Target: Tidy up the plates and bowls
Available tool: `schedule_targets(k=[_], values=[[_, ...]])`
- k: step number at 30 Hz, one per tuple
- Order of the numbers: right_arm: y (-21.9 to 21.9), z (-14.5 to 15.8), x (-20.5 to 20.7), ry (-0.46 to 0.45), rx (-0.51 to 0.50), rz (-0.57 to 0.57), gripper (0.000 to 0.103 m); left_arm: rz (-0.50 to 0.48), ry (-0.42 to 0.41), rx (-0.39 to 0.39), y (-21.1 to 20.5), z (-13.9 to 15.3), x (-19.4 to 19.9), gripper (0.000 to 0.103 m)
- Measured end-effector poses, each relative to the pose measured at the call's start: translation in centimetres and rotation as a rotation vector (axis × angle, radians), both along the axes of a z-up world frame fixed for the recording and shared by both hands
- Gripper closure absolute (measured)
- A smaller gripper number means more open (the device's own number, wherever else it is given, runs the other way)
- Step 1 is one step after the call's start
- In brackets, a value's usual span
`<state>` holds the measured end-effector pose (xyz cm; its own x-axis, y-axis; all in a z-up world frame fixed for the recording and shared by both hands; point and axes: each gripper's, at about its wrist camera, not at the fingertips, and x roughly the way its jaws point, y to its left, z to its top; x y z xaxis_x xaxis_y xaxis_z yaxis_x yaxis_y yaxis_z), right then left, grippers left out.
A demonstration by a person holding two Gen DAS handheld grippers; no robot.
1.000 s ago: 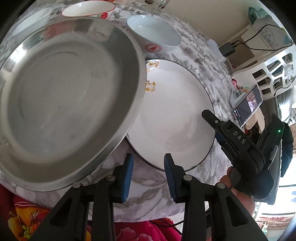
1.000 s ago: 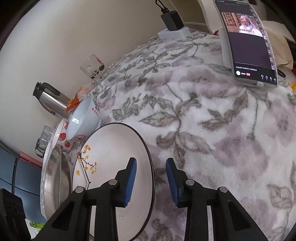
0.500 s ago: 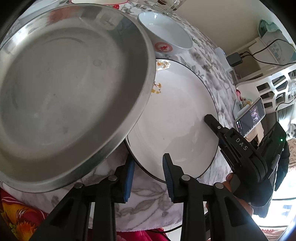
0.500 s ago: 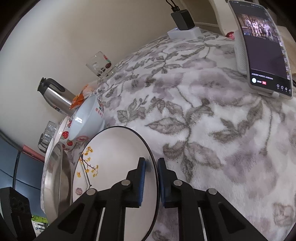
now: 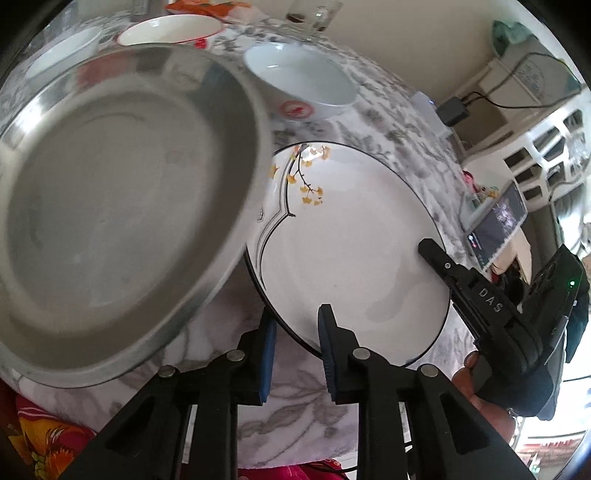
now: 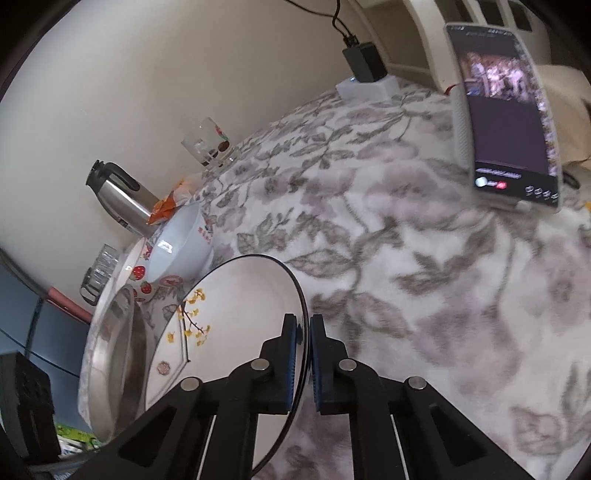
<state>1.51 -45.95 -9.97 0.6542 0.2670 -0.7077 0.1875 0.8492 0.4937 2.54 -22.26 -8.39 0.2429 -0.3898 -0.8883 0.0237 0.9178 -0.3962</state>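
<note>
A white plate [image 5: 351, 240] with a black rim and yellow flowers lies on the floral cloth beside a large steel plate [image 5: 110, 203]. My left gripper [image 5: 297, 347] straddles the white plate's near rim. Its jaws are closing, and a gap still shows at the pads. In the right wrist view my right gripper [image 6: 303, 350] is shut on the white plate [image 6: 236, 314] at its right rim. That right gripper [image 5: 428, 247] also shows in the left wrist view, at the plate's far side. Behind stand a white bowl [image 5: 299, 81] and a strawberry-patterned bowl [image 5: 170, 31].
A phone [image 6: 506, 122] leans upright at the table's right. A drinking glass [image 6: 207, 146], a steel jug [image 6: 118, 195] and a charger [image 6: 364, 62] stand along the wall. A glass mug [image 6: 98, 273] sits by the steel plate [image 6: 110, 350]. Floral cloth stretches right of the plate.
The right gripper's jaws came together onto the white plate's rim. The left gripper moved forward over the plate's near rim and its jaws narrowed.
</note>
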Motion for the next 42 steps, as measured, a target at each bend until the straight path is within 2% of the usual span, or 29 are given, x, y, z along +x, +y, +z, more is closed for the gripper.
schedule_targets(k=[6, 9, 19, 24, 32, 42], values=[[-1.4, -1.0, -0.7, 0.001, 0.056, -0.028, 0.095, -0.042, 0.016, 0.014, -1.0, -0.5, -0.1, 0.08], [-1.4, -1.1, -0.7, 0.004, 0.055, -0.025, 0.095, -0.029, 0.031, 0.011, -0.9, -0.9, 0.1, 0.08], [-1.4, -1.2, -0.6, 0.018, 0.056, -0.018, 0.095, 0.012, -0.011, 0.059, -0.6, -1.1, 1.2, 0.08], [-1.4, -1.2, -0.5, 0.028, 0.055, -0.017, 0.094, 0.019, -0.007, 0.049, -0.7, -1.6, 1.5, 0.08], [-1.0, -0.4, -0.5, 0.034, 0.005, -0.007, 0.094, 0.003, -0.04, 0.068, -1.0, -0.7, 1.1, 0.081], [-1.5, 0.7, -1.5, 0.045, -0.032, -0.029, 0.094, -0.047, -0.112, 0.048, -1.4, 1.4, 0.6, 0.081]])
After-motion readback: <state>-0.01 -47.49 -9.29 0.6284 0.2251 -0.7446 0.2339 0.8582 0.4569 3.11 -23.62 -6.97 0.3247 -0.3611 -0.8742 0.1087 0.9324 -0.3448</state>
